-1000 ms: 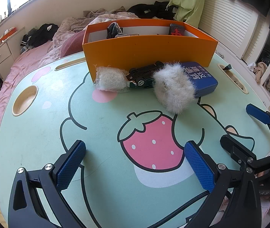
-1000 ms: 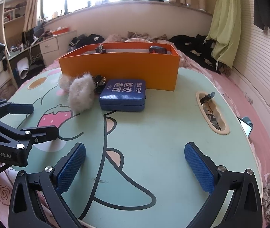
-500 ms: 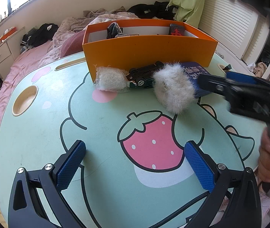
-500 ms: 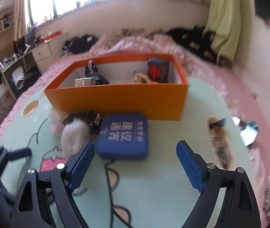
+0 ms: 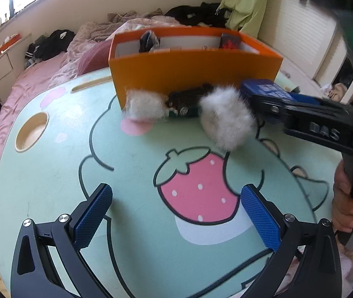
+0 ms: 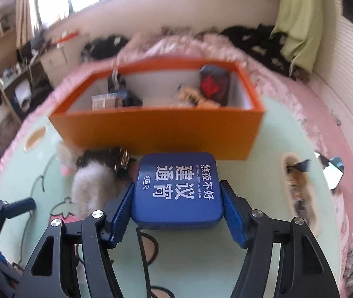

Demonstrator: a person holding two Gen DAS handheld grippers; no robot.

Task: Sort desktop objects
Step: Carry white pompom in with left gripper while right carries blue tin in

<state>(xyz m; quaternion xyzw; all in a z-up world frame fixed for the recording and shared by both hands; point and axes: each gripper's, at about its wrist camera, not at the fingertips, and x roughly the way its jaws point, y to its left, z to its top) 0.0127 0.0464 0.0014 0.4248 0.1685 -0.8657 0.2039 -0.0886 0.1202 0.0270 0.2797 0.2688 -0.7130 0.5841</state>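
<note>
A blue tin [image 6: 177,188] with white lettering lies on the mint table in front of the orange box [image 6: 156,126]. My right gripper [image 6: 179,211] has a finger on each side of the tin, touching it or very close. In the left wrist view the right gripper [image 5: 273,99] reaches across to the tin [image 5: 263,88]. A white fluffy ball [image 5: 226,119], a dark toy car [image 5: 189,98] and a second white puff [image 5: 144,104] lie by the orange box [image 5: 194,74]. My left gripper [image 5: 176,208] is open and empty above the strawberry print.
The orange box holds several items, among them a dark pouch with red mark [image 6: 213,87]. A round cup recess [image 5: 31,134] sits at the table's left, an oblong recess [image 6: 298,186] with clutter at its right. A bed with clothes lies behind.
My right gripper has moved forward and down to the blue tin and its jaws have narrowed around it. The left gripper has not moved.
</note>
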